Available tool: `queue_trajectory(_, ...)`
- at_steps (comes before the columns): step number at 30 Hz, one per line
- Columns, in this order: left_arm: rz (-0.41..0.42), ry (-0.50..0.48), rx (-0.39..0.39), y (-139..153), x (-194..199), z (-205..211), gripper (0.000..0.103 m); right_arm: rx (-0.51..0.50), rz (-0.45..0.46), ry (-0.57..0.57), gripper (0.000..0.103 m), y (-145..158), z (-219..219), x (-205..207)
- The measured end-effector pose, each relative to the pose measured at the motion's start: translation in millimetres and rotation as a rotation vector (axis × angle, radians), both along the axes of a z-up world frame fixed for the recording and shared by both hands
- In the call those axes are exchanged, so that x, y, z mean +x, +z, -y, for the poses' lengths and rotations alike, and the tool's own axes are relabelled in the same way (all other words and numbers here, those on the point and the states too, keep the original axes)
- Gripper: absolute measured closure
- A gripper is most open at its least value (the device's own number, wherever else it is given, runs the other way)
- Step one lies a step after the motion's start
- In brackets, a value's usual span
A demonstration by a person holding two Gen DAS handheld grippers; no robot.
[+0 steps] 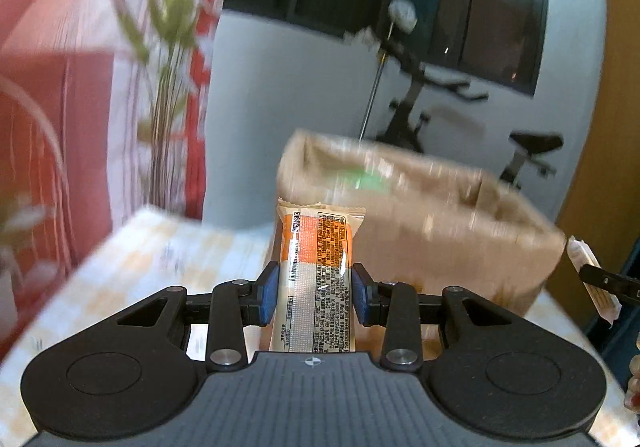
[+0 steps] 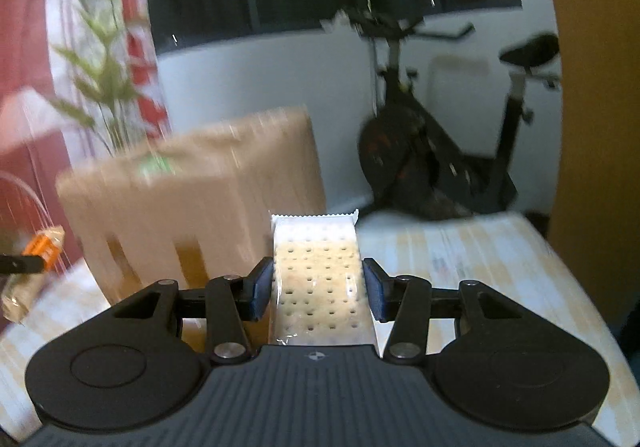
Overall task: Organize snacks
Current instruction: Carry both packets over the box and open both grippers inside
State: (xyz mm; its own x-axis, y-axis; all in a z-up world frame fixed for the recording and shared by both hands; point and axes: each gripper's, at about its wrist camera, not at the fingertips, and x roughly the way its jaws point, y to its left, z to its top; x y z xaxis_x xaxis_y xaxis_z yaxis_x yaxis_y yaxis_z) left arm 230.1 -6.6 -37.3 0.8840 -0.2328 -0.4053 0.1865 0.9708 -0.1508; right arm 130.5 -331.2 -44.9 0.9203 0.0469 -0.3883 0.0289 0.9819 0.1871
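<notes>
My left gripper [image 1: 314,293] is shut on an orange-and-clear snack packet [image 1: 316,267], held upright above the table in front of a brown cardboard box [image 1: 432,223]. My right gripper [image 2: 318,289] is shut on a clear packet of pale dotted crackers [image 2: 318,279], held to the right of the same box [image 2: 192,199]. The box is open at the top with something green inside [image 1: 368,179]. Each view shows the other gripper's packet at its edge: the cracker packet [image 1: 592,279] and the orange packet [image 2: 40,247].
A table with a yellow checked cloth [image 2: 480,255] holds the box. A tall green plant [image 1: 168,59] stands behind at the left by a red curtain. An exercise bike [image 2: 440,151] stands by the white wall beyond the table.
</notes>
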Motion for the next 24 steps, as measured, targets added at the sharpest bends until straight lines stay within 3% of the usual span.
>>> queue_trajectory(6, 0.113, -0.075, 0.006, 44, 31, 24, 0.064, -0.008, 0.118, 0.076, 0.054, 50, -17, 38)
queue_trajectory(11, 0.103, -0.152, -0.015, 53, 78, 57, 0.064, -0.013, 0.173, 0.116, 0.054, 68, -40, 84)
queue_trajectory(17, 0.007, -0.183, -0.056, 30, 122, 85, 0.064, -0.002, 0.125, 0.136, 0.054, 55, -63, 127)
queue_trajectory(24, -0.052, -0.212, -0.053, 7, 139, 87, 0.061, -0.008, 0.028, 0.100, 0.053, 27, -60, 138)
